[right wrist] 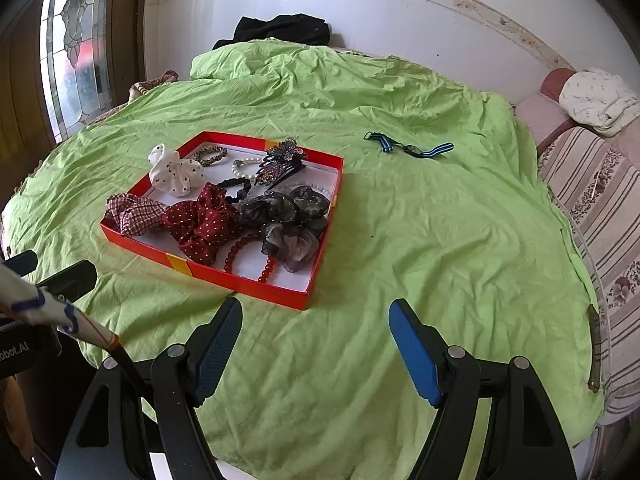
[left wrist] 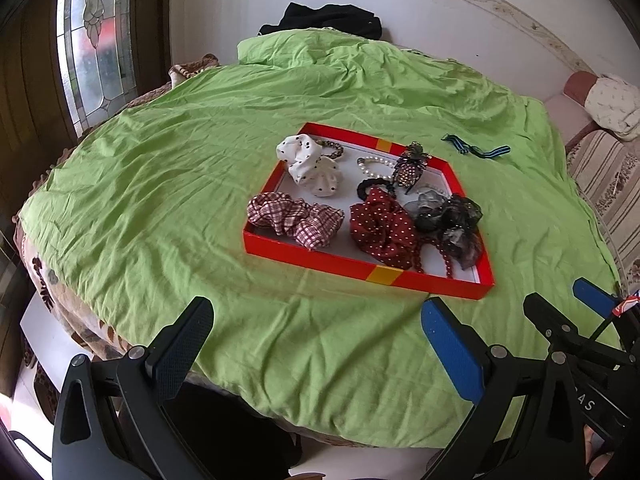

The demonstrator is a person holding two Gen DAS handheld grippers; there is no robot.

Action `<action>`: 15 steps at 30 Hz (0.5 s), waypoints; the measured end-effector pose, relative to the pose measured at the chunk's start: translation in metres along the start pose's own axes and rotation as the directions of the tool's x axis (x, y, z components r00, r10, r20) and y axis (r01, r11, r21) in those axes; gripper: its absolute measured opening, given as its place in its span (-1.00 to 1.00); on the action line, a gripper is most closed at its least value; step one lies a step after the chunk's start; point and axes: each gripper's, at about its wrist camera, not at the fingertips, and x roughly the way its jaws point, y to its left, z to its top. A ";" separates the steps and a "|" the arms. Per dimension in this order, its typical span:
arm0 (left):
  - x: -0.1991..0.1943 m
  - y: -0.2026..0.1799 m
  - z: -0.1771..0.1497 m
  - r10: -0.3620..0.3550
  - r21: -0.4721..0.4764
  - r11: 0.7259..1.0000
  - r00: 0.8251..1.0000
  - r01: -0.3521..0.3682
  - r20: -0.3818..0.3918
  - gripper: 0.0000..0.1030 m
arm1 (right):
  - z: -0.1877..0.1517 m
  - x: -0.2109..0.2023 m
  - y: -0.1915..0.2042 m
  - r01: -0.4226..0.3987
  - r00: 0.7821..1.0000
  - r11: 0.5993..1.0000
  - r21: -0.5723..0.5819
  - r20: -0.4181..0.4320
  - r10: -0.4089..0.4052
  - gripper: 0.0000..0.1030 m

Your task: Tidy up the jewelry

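A red tray [left wrist: 320, 262] [right wrist: 256, 290] lies on the green sheet [left wrist: 160, 184] [right wrist: 440, 240]. In it are a white dotted scrunchie [left wrist: 310, 166], a plaid scrunchie [left wrist: 294, 220], a dark red dotted scrunchie [right wrist: 202, 226], black sheer scrunchies [right wrist: 286, 216], a pearl bracelet [left wrist: 374, 163], a rhinestone claw clip [right wrist: 280, 162] and red beads [right wrist: 250, 258]. A blue-and-black striped strap with a watch [right wrist: 410, 148] [left wrist: 476, 149] lies on the sheet beyond the tray, to its right. My left gripper [left wrist: 318, 310] and right gripper [right wrist: 316, 312] hover open and empty over the near sheet.
A black garment [left wrist: 332, 18] sits by the white wall behind a green pillow [right wrist: 256, 58]. A striped, floral sofa with a white cloth [right wrist: 600, 96] stands at the right. A stained-glass window [left wrist: 94, 40] is at the left. The bed's edge curves close below both grippers.
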 end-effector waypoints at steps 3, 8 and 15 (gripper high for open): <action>-0.002 -0.003 -0.001 -0.004 0.008 1.000 1.000 0.004 0.000 1.00 | -0.001 -0.004 -0.001 0.005 1.000 1.000 0.003 0.009 -0.005 0.56; -0.005 -0.008 -0.003 -0.012 0.022 1.000 1.000 0.012 -0.002 1.00 | -0.002 -0.011 -0.004 0.011 1.000 1.000 0.009 0.026 -0.011 0.57; -0.004 -0.016 -0.006 -0.022 0.041 0.999 1.000 0.022 -0.013 1.00 | -0.003 -0.014 -0.005 0.008 1.000 1.000 0.012 0.029 -0.008 0.58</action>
